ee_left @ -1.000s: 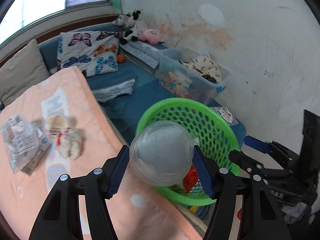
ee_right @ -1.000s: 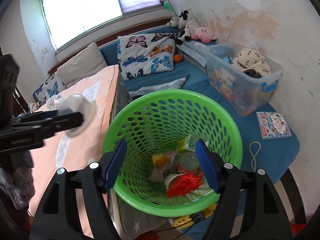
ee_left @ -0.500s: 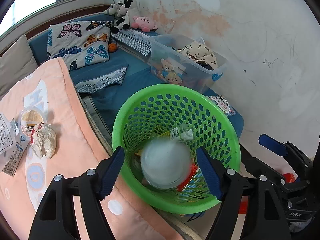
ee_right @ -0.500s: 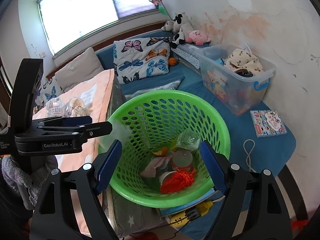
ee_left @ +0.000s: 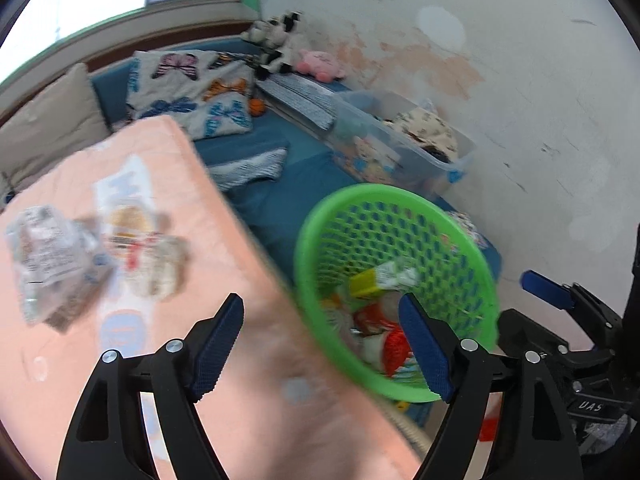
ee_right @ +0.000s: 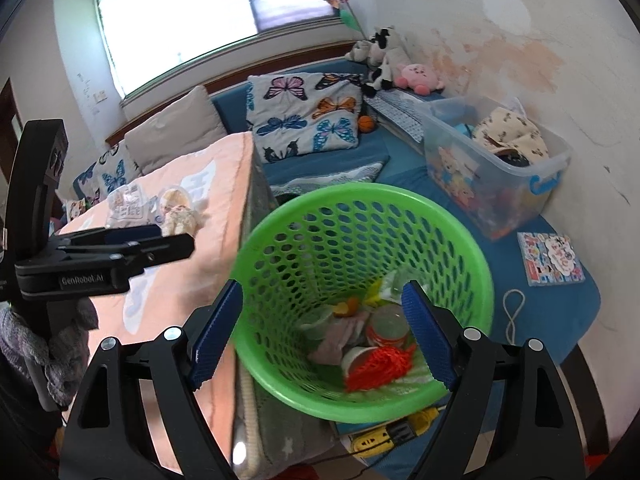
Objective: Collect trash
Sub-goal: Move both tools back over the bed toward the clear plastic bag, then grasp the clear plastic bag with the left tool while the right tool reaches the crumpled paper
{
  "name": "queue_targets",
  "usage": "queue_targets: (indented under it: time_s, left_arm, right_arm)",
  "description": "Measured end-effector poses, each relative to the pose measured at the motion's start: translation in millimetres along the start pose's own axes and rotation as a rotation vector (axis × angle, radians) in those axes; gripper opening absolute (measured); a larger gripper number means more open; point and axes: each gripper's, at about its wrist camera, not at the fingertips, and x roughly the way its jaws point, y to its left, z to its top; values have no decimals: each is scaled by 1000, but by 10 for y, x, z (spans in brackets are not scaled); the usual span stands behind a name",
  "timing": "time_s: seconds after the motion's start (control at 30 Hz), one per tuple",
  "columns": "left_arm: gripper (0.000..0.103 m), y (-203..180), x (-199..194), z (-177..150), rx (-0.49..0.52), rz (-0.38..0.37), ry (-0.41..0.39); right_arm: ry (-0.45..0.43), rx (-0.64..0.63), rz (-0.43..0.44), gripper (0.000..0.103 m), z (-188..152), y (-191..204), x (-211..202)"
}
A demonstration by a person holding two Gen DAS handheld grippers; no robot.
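Left tongs (ee_left: 320, 344): spread and still widening, nothing between the pads. A second ago they pinched a clear domed plastic lid over the basket rim; half a second ago that lid was dropping, blurred, inside the basket. Now it is gone from the tongs, and their view has swung back over the peach-covered table (ee_left: 248, 408).

Right tongs (ee_right: 320, 336): also spread and widening, empty. They hover over the near rim of the green basket (ee_right: 452, 216), the pads framing its inside. No grip on the rim that I can see.

Basket contents, right wrist view: orange mesh netting (ee_right: 376, 368), a round red-rimmed lid (ee_right: 387, 322), a crumpled greyish wrapper (ee_right: 340, 338), a bit of orange peel (ee_right: 347, 307), a yellow-and-white pack against the far wall. A pale clear shape at the left of the pile may be the dropped lid; cannot tell for sure. The basket stands just beside the table edge, over the blue bedding.

Further out, on the table: trash still to collect. A crinkled clear printed bag (ee_left: 48, 252), a small round cup with a printed top (ee_left: 130, 220), and a wad of tissue (ee_left: 154, 268) touching it. All blurred in the left view; sharper but small in the right.

Beyond: butterfly cushion (ee_right: 304, 120), clear storage bin (ee_right: 496, 176), soft toys along the wall. Not trash.

Judgement: one drop finished; three pieces at least remain. Left tongs look set to go for the tissue or the cup next.
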Motion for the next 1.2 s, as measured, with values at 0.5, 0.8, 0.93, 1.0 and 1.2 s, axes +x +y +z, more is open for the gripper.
queue_targets:
  time_s: [0.5,0.8,0.93,1.0,1.2]
  left_arm:
    - [77,1492,-534,83,-282,284,-92]
    - [77,2270,-509,105,-463,323,-77]
    - [77,2406,-396,121,-495,312,-57]
    - [77,2473,-325,127,-516,294,-44]
    - [76,2595,-177,118,-561,241,-24]
  right_arm:
    - [22,-102,93,85,218,637,308]
    - [55,-141,135,85,297,925,570]
    - [72,-157,151,85,332,1047,708]
    - [82,-164,163,85,357,1109,785]
    - [102,-186,195,85,437,1300,981]
